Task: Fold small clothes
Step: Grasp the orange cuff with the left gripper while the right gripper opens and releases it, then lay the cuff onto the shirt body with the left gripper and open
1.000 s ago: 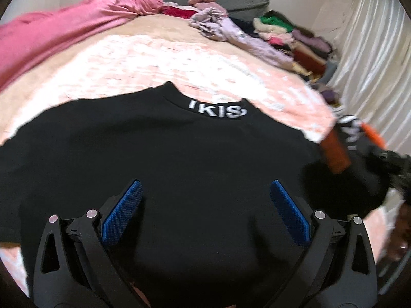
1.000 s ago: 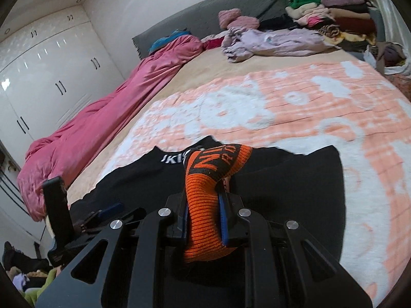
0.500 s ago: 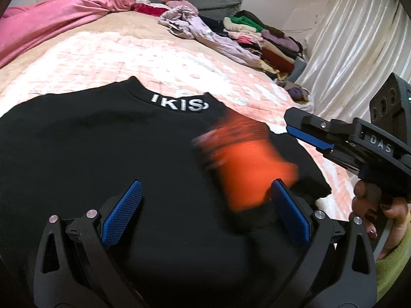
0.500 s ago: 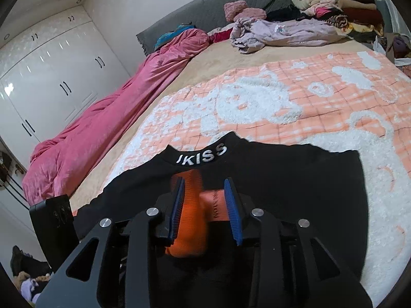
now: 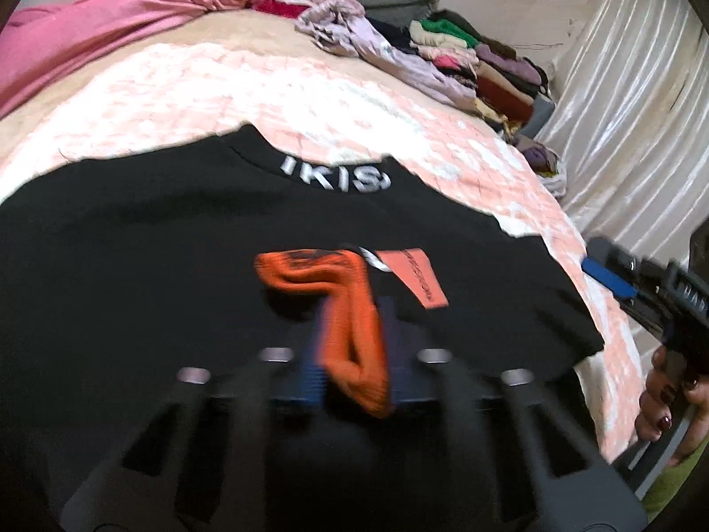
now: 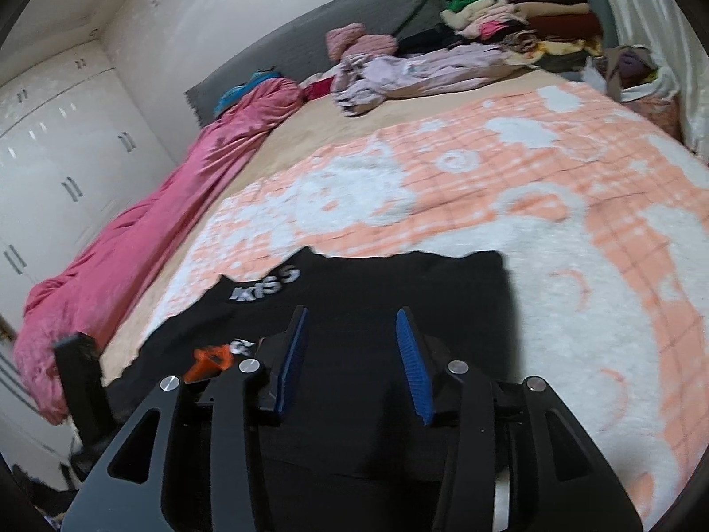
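Low over the black shirt (image 5: pixel 133 310), left gripper (image 5: pixel 352 354) pinches orange sock (image 5: pixel 350 310); right gripper (image 6: pixel 354 350) jaws apart.

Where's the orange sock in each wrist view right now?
Left wrist: orange sock low centre, clamped in the left hand-held gripper, lying on the black shirt.
Right wrist: only a bit of it, lower left.
Shared landmark: the shirt's white collar lettering.

ribbed knit orange sock (image 5: pixel 354 323)
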The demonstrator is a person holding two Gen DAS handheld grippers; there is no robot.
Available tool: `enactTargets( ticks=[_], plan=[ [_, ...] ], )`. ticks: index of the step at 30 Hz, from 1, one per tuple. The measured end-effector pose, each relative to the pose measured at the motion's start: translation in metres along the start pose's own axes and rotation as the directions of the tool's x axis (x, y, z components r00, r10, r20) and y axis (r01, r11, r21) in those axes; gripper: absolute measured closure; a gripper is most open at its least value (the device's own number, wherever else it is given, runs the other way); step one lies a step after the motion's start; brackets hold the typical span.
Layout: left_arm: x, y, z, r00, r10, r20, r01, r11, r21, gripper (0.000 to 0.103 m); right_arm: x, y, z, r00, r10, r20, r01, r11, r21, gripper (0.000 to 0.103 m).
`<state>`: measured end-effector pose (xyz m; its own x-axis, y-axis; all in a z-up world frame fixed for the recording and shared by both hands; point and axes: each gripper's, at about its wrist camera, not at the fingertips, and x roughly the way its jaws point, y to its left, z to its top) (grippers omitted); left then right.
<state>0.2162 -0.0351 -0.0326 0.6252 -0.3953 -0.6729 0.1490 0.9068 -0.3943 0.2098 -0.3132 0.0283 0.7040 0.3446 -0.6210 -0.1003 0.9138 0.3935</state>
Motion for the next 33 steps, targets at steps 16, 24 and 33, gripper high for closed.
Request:
enactTargets(
  ticks=[16,24,33],
  plan=[
    [-0.062,0.028,0.026,0.97,0.14,0.2,-0.148,0.989,0.023,0.097,0.011,0.0,-0.027,0.994,-0.108,-0.033,0.105,0.991,-0.087,0.058],
    [-0.039,0.061,0.02,0.967,0.243,0.075,-0.241,0.97,-0.03,0.097,0.021,0.023,-0.033,0.99,-0.138,-0.041,0.129,0.975,-0.181,0.058],
    [-0.047,0.075,0.016,0.956,0.288,0.06,-0.285,0.957,-0.058,0.095,0.043,0.017,-0.046,0.968,-0.222,-0.12,0.19,0.954,-0.232,0.058]
  ],
)
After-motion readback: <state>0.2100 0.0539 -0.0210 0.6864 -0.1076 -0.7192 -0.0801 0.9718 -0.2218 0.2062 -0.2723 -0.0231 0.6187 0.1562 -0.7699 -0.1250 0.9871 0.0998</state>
